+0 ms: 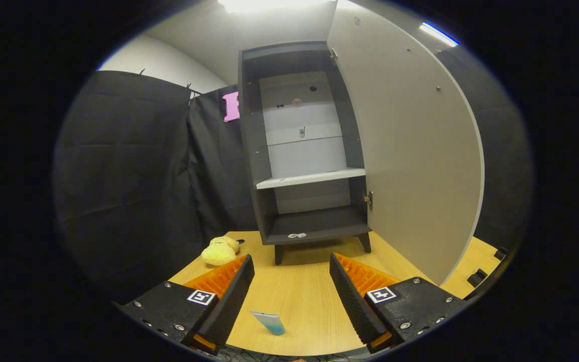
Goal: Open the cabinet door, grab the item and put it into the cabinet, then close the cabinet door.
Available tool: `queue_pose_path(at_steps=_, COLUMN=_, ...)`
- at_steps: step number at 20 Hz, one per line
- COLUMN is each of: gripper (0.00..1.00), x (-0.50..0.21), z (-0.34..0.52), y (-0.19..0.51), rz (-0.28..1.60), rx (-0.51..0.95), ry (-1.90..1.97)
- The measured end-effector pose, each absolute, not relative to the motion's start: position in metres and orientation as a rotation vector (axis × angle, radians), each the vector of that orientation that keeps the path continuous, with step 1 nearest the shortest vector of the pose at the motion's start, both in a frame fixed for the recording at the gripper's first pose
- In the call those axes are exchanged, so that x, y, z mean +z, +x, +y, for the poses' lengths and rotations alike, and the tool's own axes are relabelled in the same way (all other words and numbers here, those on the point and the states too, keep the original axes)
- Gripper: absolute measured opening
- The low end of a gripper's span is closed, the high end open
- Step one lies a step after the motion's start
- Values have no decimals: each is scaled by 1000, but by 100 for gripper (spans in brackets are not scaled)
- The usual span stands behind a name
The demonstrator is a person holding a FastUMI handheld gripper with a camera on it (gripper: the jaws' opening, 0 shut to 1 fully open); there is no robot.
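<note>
Tube: lowest in the frame, a small pale blue tube lay on the wooden table, low between the two fingers and nearer the left one, touching neither.
Tube handling: it looked light and soft-walled, likely smooth plastic, so it could slip or squash under a hard squeeze; I judged the flatter, paler end toward the upper left too thin to pinch, and the fuller middle of the body the safer place to close on, across its width.
Gripper: the gripper stood wide apart and held nothing, its ribbed fingers angled out to either side of the tube.
Plush toy: a yellow soft toy sat left of centre on the table, just beyond the left finger; which of the two was the task's item I could not tell for sure.
Cabinet: the dark cabinet stood on short legs at the centre of the frame, beyond the fingers, with a pale shelf midway up and a dark floor board below.
Door: the pale door was already swung wide to the right of the frame.
Hard to make out: small dark and reddish spots near the cabinet's top and two small marks on its floor board were too small to name; the tube's near end sat at the rim of the view, and its cap was not readable.
Dark blocks: two small dark blocks at the table's lower right edge were unclear.
</note>
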State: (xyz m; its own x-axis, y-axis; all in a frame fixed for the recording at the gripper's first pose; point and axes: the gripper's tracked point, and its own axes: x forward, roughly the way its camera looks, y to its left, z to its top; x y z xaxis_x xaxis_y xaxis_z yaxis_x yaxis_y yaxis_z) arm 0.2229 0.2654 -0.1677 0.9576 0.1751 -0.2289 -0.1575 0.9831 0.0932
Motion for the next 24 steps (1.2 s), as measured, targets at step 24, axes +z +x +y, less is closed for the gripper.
queue_pose_path(at_steps=24, gripper=65, x=-362, z=313, y=217, rz=609, rx=179, ry=1)
